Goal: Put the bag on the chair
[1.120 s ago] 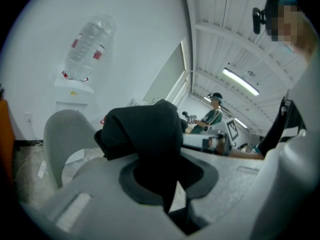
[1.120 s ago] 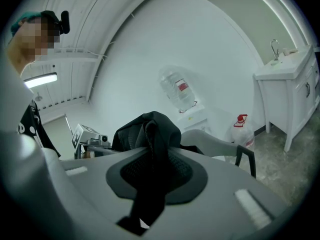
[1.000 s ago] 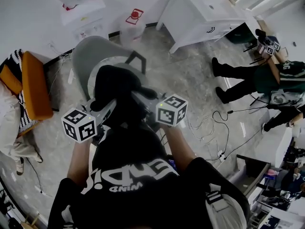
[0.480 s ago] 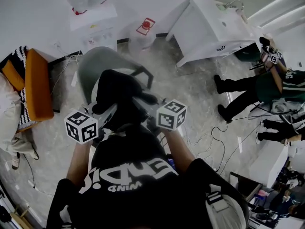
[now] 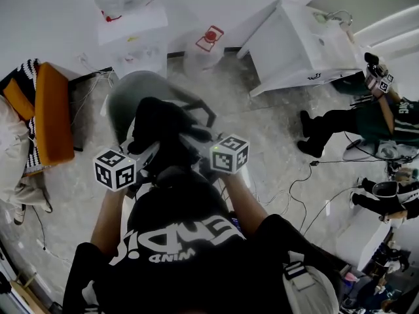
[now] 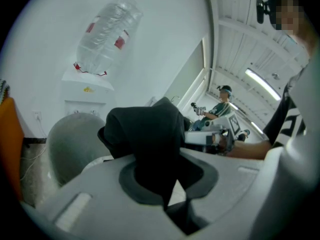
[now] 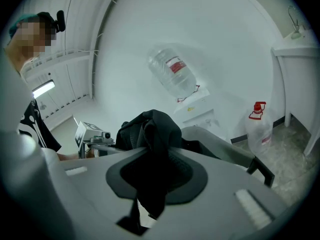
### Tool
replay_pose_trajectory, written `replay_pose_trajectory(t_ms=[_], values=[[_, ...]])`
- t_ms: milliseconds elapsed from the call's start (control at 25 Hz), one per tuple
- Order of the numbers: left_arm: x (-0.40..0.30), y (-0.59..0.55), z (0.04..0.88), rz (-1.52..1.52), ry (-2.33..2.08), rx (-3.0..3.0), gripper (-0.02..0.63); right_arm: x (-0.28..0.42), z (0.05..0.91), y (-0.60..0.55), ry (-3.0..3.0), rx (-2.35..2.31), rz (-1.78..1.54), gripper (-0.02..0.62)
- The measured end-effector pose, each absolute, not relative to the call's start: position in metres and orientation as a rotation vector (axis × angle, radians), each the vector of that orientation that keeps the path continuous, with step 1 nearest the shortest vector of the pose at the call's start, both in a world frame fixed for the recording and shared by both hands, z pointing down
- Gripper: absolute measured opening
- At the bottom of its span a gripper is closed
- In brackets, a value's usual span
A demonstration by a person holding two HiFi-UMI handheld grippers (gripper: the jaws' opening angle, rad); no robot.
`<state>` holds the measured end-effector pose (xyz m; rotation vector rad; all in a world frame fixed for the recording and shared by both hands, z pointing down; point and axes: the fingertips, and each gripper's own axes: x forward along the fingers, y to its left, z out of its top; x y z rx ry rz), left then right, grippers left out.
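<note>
The black bag [image 5: 163, 126] hangs between both grippers, over the grey shell chair [image 5: 134, 90] with its black armrest [image 5: 200, 106]. My left gripper [image 5: 147, 150] is shut on a fold of the bag's fabric, which fills its jaws in the left gripper view [image 6: 160, 179]. On the other side my right gripper [image 5: 193, 136] is shut on another fold of the bag [image 7: 150, 129]. Just beyond the bag the chair's back rises [image 6: 70, 144], and its seat edge [image 7: 220, 144] shows in the right gripper view. The bag hides the seat; contact cannot be told.
A water dispenser [image 5: 127, 18] with a bottle stands against the wall behind the chair, with a red-capped jug [image 5: 204, 48] beside it. A white table [image 5: 301, 38] is at the back right, an orange cushion [image 5: 49, 113] at the left. Seated people [image 5: 366, 120] and floor cables [image 5: 308, 175] lie at the right.
Both grippers have carried the bag forward and a little down toward the chair; the bag now covers more of the seat. The grips on the fabric look unchanged.
</note>
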<state>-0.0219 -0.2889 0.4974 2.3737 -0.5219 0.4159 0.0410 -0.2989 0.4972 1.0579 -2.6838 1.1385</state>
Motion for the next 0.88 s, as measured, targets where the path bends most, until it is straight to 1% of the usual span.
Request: replay_pose_trajectory(t_ms=[560, 880], values=[[-0.015, -0.364, 0.575, 0.485, -0.603, 2.228, 0.058, 0.043, 0.575, -0.379, -2.585, 0.964, 1.292, 0.067], [-0.027, -0.402, 0.598, 0.483, -0.699, 2.178, 0.060, 0.033, 0.596, -0.415, -2.574, 0.875, 1.307, 0.067]])
